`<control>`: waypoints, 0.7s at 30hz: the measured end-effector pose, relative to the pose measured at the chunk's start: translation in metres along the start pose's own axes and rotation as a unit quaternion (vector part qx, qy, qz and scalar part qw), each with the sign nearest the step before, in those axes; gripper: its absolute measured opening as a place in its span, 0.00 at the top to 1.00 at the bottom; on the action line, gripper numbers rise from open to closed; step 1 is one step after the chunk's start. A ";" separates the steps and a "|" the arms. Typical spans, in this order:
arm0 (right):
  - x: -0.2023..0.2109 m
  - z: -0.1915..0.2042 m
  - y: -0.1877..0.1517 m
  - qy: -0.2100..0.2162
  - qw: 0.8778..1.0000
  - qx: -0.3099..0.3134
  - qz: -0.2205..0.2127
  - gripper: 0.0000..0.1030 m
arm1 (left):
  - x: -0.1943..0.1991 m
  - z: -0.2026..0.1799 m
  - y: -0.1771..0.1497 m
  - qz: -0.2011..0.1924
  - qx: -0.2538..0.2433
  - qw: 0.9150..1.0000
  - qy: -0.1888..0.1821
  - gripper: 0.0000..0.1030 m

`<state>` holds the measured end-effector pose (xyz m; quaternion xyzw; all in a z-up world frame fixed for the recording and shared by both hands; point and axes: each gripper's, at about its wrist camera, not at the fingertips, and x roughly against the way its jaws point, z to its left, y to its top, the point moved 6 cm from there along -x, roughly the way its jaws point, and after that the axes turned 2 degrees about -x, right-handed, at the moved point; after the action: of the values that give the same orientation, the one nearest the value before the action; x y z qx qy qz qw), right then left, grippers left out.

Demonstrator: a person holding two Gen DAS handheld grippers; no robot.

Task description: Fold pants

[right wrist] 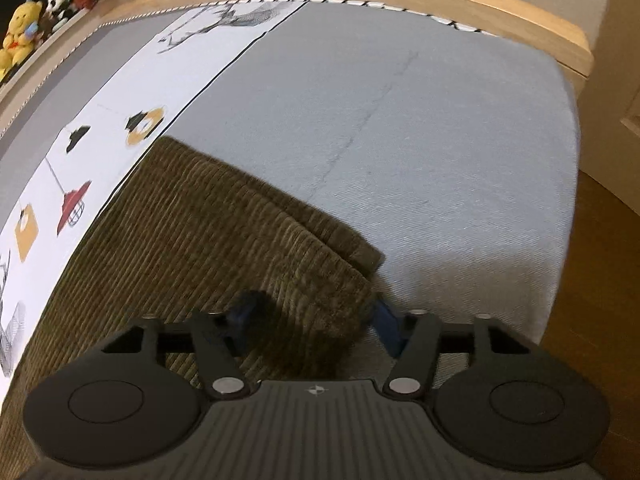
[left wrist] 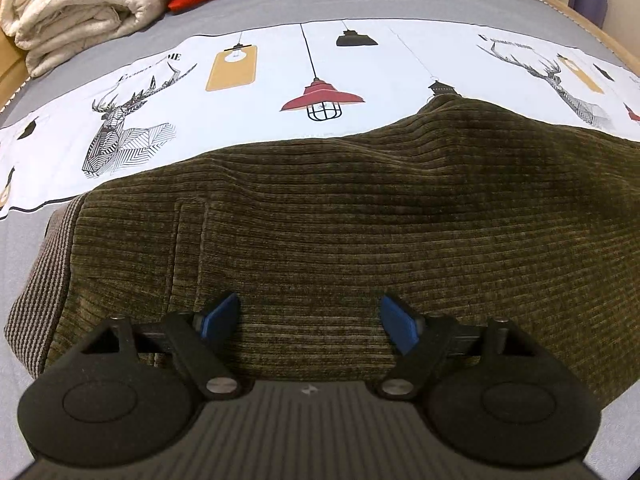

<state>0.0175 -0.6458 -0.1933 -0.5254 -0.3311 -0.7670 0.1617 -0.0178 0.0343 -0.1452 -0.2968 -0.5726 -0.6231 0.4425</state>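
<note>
- Two grippers point down at olive corduroy pants (left wrist: 360, 208) spread on a bed (right wrist: 420, 140) with a grey and lamp-print cover.
- Left gripper (left wrist: 310, 324): jaws stand wide, blue fingertips (left wrist: 222, 312) apart above the cloth near the striped waistband (left wrist: 44, 280); nothing pinched between them.
- Right gripper (right wrist: 316, 320): jaws about half open, astride the hem corner (right wrist: 344, 292) of a pant leg; cloth lies between the fingers, but blur hides whether the pads press it.
</note>
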 end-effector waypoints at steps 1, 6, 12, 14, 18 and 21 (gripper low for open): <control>0.000 0.000 0.000 0.003 1.000 -0.002 0.001 0.53 | 0.000 0.000 0.000 0.000 0.000 1.000 0.000 0.19; 0.006 0.002 0.002 0.031 1.000 0.004 -0.004 0.68 | -0.001 0.001 0.001 -0.001 0.000 1.000 -0.001 0.18; 0.036 0.008 0.008 0.084 0.995 -0.019 -0.049 0.72 | -0.002 0.000 0.001 -0.001 0.001 1.000 -0.002 0.18; 0.055 0.018 0.010 0.102 0.992 -0.014 -0.071 0.72 | -0.002 -0.001 0.001 -0.001 0.002 1.000 -0.002 0.18; 0.106 0.061 0.004 0.135 0.980 0.051 -0.135 0.72 | -0.002 -0.001 0.002 0.002 0.005 1.000 -0.002 0.18; 0.154 0.117 -0.018 0.174 0.953 0.147 -0.199 0.73 | 0.001 0.002 0.002 0.005 0.013 1.000 -0.004 0.18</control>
<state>0.0273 -0.5378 -0.0318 -0.2781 -0.5046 -0.8060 0.1360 -0.0171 0.0362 -0.1429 -0.2966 -0.5809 -0.6119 0.4473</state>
